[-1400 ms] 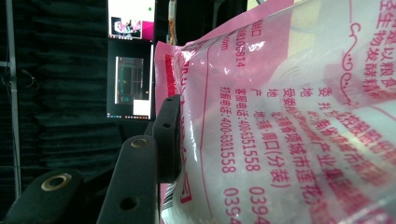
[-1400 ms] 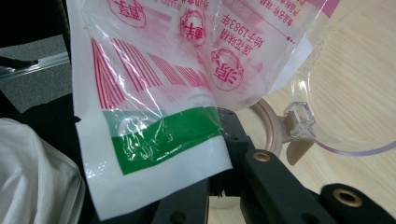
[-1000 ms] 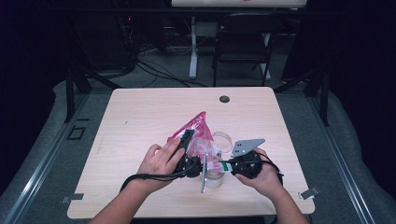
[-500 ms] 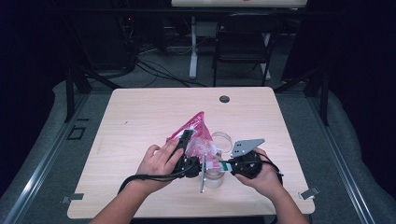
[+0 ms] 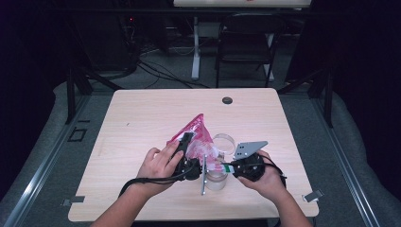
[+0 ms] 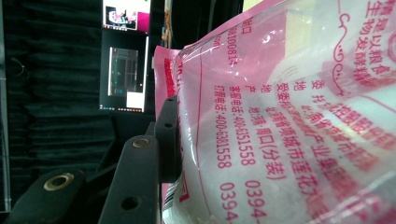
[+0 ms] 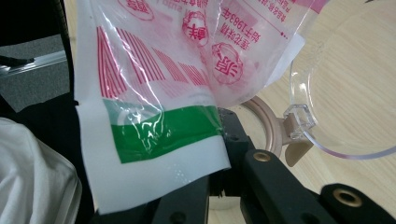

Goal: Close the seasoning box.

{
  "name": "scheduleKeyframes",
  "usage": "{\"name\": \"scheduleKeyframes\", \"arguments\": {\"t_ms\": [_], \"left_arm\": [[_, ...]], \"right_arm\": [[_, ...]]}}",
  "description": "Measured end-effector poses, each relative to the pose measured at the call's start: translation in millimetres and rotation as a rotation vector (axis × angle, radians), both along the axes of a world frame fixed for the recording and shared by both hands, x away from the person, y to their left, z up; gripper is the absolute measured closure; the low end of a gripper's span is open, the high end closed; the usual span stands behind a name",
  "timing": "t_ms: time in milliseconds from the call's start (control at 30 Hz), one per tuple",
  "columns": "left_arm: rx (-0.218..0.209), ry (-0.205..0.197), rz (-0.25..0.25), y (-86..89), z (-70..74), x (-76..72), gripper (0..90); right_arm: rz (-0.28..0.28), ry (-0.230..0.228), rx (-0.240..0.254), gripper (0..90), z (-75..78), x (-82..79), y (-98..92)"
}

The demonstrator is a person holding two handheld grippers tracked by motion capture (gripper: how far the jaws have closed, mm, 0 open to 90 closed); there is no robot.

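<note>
A dark room with a folding chair and cables on the floor is surrounding the pale wooden counter, which is carrying a clear jar with its clear hinged lid swung open just beside the grippers. The pink plastic bag is slanting over the jar, its long axis running from the raised far corner down to the green-striped end. The left gripper is clamping the bag's body half-closed, while the right gripper is pinching the green-striped end fully closed.
</note>
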State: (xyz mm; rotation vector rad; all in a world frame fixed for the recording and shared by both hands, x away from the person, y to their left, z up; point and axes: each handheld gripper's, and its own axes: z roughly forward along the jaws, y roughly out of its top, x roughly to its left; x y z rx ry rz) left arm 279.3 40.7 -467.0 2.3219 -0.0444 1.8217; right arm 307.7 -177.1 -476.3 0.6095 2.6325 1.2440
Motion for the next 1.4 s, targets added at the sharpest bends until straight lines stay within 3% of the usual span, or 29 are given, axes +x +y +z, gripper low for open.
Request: {"name": "scheduleKeyframes", "arguments": {"t_ms": [733,1400], "left_arm": [[-0.036,0.012,0.015,3.1,-0.8,0.4,62.6],[-0.08,0.055,0.042,9.6,-6.4,1.1,62.6]], "right_arm": [[-0.006,-0.014,0.009,90.0,2.4,-1.2,0.4],[-0.013,-0.027,0.034,90.0,5.6,-2.6,-0.1]]}}
